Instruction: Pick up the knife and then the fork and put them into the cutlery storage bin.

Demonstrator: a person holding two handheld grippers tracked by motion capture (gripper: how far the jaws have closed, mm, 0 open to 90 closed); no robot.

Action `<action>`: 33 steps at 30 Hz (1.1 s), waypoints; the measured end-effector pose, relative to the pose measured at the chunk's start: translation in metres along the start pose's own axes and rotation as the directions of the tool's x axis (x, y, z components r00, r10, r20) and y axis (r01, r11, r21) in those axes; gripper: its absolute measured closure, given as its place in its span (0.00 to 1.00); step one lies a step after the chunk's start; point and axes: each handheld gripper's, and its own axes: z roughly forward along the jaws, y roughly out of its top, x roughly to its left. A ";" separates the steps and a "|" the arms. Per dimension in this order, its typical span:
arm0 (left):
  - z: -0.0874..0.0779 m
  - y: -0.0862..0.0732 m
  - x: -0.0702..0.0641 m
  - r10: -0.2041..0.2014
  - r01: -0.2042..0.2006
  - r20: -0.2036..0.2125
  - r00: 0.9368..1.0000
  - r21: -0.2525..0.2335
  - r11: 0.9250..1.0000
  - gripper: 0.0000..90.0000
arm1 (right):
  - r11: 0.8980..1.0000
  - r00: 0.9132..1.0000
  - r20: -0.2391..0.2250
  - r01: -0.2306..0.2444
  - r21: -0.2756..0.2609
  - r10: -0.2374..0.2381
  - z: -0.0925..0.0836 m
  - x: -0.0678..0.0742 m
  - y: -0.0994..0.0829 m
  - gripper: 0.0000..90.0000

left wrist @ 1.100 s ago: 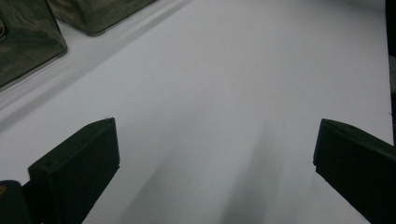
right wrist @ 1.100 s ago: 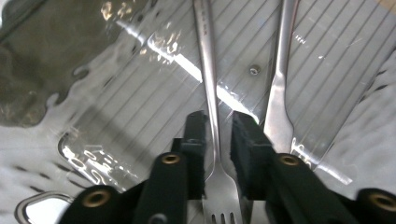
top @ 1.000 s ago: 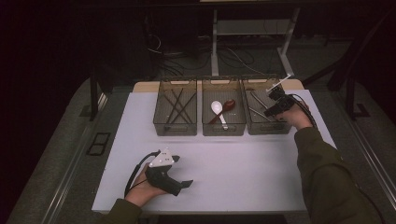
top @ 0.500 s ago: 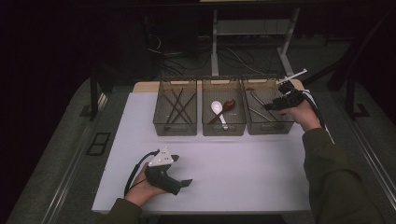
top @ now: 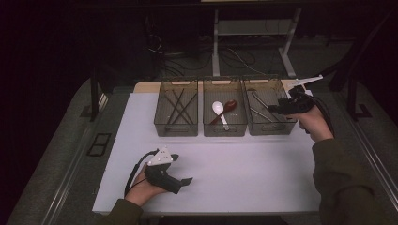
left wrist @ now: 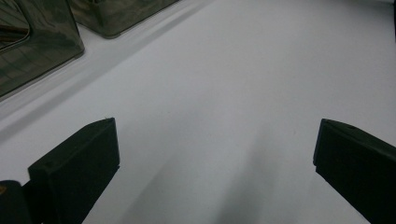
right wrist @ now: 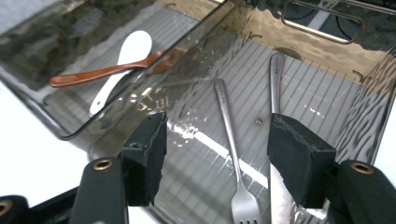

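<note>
1. The right claw (right wrist: 217, 163) hangs over the right bin (top: 270, 129), its jaws spread and nothing between the pads; they have just been opening.
2. Seen from the right claw's own camera, a fork (right wrist: 231, 149) lies on the ribbed floor of that bin straight below the gap between the jaws, tines toward the claw, handle running away from it.
3. Just beside the fork, under the right-hand jaw, lies a second piece of metal cutlery (right wrist: 275, 79); its near end is hidden by that jaw, so what kind it is cannot be told.
4. Neither piece touches the claw.
5. Farther out, beyond the left-hand jaw, the middle bin (right wrist: 79, 60) holds a white spoon (right wrist: 123, 65) and a brown spoon (right wrist: 105, 71), crossing each other.
6. In the high view the right claw (top: 286, 107) sits at the outer edge of the right bin, well apart from the left bin (top: 177, 127), which holds dark sticks (top: 177, 105).
7. The left claw (top: 185, 180) rests near the front of the white table (top: 244, 173), far from all three bins; its jaws are spread wide over bare tabletop.
</note>
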 end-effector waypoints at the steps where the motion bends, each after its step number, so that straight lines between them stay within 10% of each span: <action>1: 0.000 0.000 0.000 -0.001 0.001 0.000 1.000 0.000 1.000 0.00 | 1.000 1.000 -0.005 0.001 -0.011 -0.001 -0.002 0.001 -0.002 0.41; 33: -0.004 0.000 0.000 -0.005 0.005 -0.008 1.000 -0.021 1.000 0.00 | 0.971 0.998 -0.042 0.029 -0.237 -0.040 -0.040 0.058 -0.071 0.29</action>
